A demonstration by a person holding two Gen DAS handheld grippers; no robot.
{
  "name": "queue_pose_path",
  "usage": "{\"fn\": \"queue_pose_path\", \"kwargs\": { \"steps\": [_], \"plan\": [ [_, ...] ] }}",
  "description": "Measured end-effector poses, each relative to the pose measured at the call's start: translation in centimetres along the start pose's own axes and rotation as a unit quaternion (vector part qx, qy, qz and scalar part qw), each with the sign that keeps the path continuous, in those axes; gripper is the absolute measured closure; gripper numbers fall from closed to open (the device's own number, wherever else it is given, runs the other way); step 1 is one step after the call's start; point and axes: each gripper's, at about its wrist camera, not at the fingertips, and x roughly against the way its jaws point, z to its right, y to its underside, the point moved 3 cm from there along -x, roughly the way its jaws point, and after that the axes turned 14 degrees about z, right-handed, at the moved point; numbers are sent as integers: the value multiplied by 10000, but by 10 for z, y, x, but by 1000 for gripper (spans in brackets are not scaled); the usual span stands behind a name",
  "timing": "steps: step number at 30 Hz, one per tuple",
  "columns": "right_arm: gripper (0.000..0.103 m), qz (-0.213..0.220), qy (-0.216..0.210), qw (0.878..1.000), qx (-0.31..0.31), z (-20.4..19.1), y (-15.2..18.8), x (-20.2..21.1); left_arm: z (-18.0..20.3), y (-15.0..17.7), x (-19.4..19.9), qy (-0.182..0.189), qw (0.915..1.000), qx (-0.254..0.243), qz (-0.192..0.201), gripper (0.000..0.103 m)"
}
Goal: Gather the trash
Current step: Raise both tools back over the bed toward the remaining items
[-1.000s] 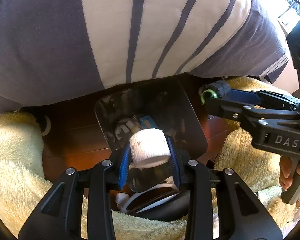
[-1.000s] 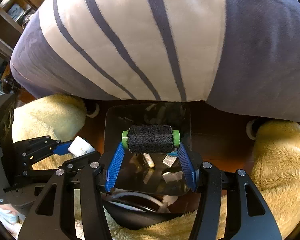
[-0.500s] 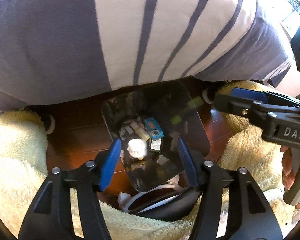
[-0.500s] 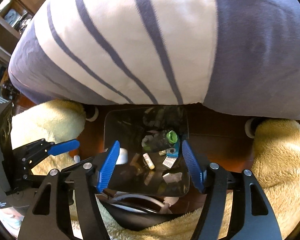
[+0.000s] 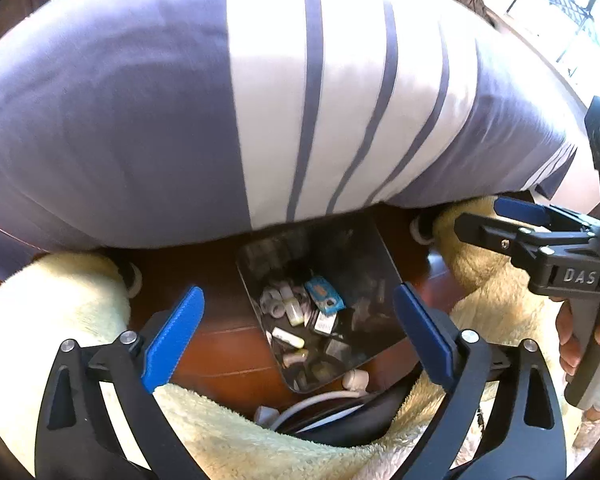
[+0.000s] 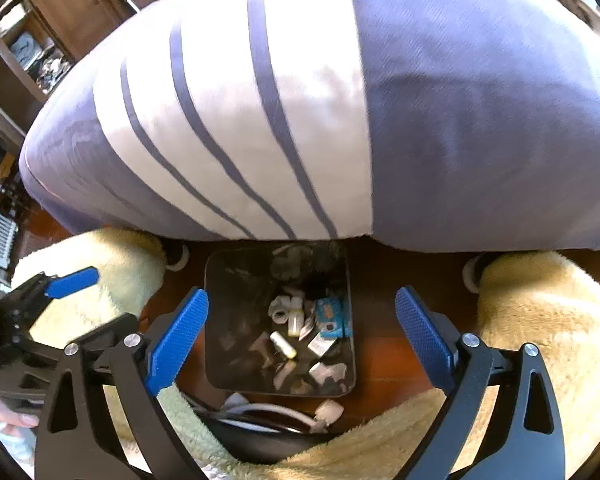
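Left claw (image 5: pixel 298 322): blue fingers spread wide, holding nothing, above the bin. Right claw (image 6: pixel 302 322): likewise wide open and empty. Black trash bin (image 6: pixel 236 276): standing on the wooden floor (image 6: pixel 384 292) just below the striped purple-and-white bed cover (image 6: pixel 300 120), between 2 cream fleece rugs (image 6: pixel 540 320). Trash (image 6: pixel 300 328): small white rolls, a blue packet and paper scraps, lying in the bin's bottom.
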Motion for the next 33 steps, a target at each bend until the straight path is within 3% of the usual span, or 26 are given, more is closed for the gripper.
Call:
{"fn": "queue_pose_path", "kwargs": {
  "steps": [14,25,33],
  "plan": [
    [8,440,72,9989,-126,12,-21,28,-11,-36,40,-264,9975,-128,641,9],
    [8,1165,307,9927,28,24,-81,61,-26,-90,54,-507,9919,-149,1152,9],
    [8,1423,431,9887,214,22,-124,61,-30,-135,56,-573,9868,-200,1501,9]
  ]
}}
